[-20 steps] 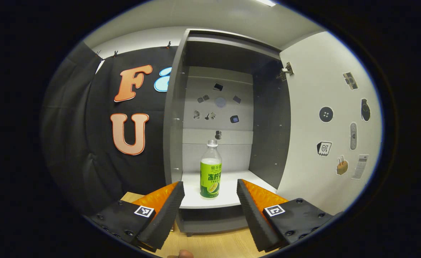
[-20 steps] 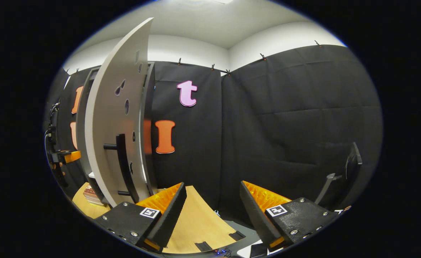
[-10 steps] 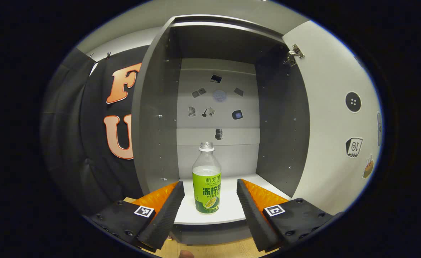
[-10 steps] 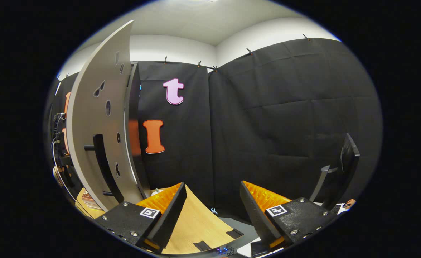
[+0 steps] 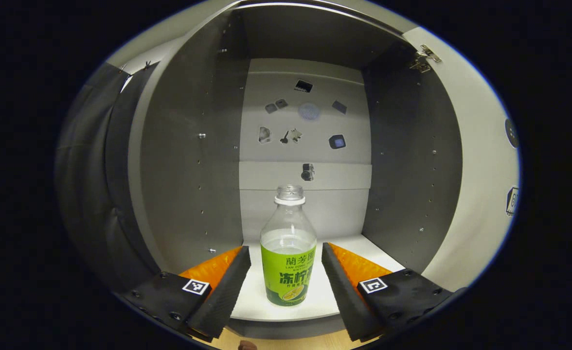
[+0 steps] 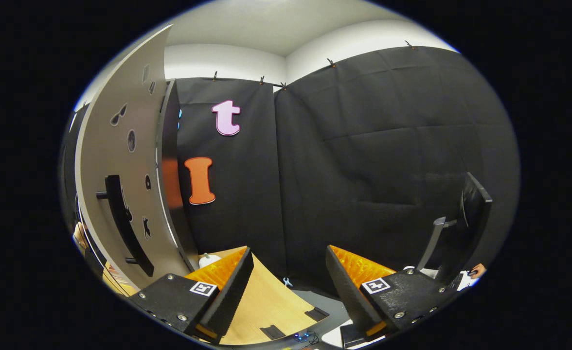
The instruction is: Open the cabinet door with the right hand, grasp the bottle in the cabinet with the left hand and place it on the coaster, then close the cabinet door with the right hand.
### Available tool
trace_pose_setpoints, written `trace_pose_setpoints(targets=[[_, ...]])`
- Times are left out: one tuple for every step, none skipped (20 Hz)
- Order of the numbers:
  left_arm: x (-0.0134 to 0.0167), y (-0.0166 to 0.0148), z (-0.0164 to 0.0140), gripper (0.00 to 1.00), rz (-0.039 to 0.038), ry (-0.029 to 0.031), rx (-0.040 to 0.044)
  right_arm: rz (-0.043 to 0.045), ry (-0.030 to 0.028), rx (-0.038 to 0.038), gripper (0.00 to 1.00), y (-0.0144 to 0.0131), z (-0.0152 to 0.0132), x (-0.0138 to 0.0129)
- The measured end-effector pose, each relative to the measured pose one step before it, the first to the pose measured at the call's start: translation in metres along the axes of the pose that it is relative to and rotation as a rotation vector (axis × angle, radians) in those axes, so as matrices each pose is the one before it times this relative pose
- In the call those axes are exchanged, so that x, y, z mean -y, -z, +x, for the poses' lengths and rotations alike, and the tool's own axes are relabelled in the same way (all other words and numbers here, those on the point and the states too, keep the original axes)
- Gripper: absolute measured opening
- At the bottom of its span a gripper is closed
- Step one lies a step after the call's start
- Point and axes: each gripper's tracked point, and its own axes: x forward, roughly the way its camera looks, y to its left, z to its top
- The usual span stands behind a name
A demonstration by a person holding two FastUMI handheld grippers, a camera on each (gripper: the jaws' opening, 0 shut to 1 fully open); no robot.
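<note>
Left gripper (image 5: 286, 282) advanced, spread wide flanking bottle (image 5: 288, 253).

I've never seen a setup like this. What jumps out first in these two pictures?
In the left gripper view, a clear bottle with a green label stands upright on the white shelf of an open grey cabinet, right between the open fingers of the left gripper. In the right gripper view, the cabinet door with its dark bar handle stands swung open at the left, while the right gripper is open and holds nothing.
</note>
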Motion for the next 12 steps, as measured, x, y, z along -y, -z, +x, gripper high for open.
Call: trace_pose_setpoints(targets=[[-0.00145, -0.00106, 0.00407, 0.96, 0.00266, 0.00034, 0.00216, 0.00094, 0.00169, -0.00598, 0.93, 0.00102, 0.00321, 0.00055], [-0.00081, -0.00118, 0.00441, 0.99, 0.00866, -0.00262, 0.00089, 0.00334, 0.00188, -0.00640, 0.93, 0.00288, 0.00125, -0.00009], [0.00154, 0.00083, 0.00358, 0.94, 0.00431, -0.00097, -0.00163, 0.00534, 0.00091, -0.00750, 0.93, 0.00139, 0.00138, -0.00058], [0.00160, 0.00237, 0.00343, 0.99, -0.00209, 0.00358, -0.01029, 0.00702, -0.00070, -0.00827, 0.93, 0.00247, 0.00251, 0.00059], [0.00011, 0.00344, 0.00311, 0.96, -0.00562, 0.00377, -0.01335, 0.00761, -0.00121, -0.00623, 0.93, 0.00255, 0.00235, 0.00028], [-0.00016, 0.00222, 0.00274, 0.96, -0.00340, 0.00129, -0.00743, 0.00644, -0.00026, -0.00512, 0.93, 0.00157, 0.00130, -0.00026], [-0.00223, 0.00265, 0.00350, 0.96, -0.00027, -0.00495, -0.00430, 0.00358, 0.00075, -0.00361, 0.93, 0.00178, 0.00121, 0.00142], [-0.00095, 0.00077, 0.00147, 0.96, -0.00043, -0.00279, -0.00224, 0.00151, 0.00326, -0.00219, 0.93, 0.00089, -0.00098, 0.00125], [0.00021, 0.00035, -0.00008, 0.96, -0.00008, 0.00585, -0.00317, 0.00009, 0.00237, -0.00159, 0.93, 0.00001, 0.00055, 0.00125], [0.00046, -0.00044, -0.00205, 0.96, 0.00123, 0.00666, 0.00045, 0.00064, 0.00247, -0.00316, 0.93, 0.00178, -0.00116, 0.00012], [0.00014, -0.00385, -0.00347, 0.96, 0.00208, 0.00550, 0.00494, 0.00071, 0.00122, -0.00479, 0.93, 0.00160, 0.00123, 0.00129], [-0.00051, -0.00242, -0.00253, 0.88, 0.00318, 0.00214, 0.00397, 0.00169, 0.00055, -0.00451, 0.98, 0.00198, 0.00078, -0.00021]])
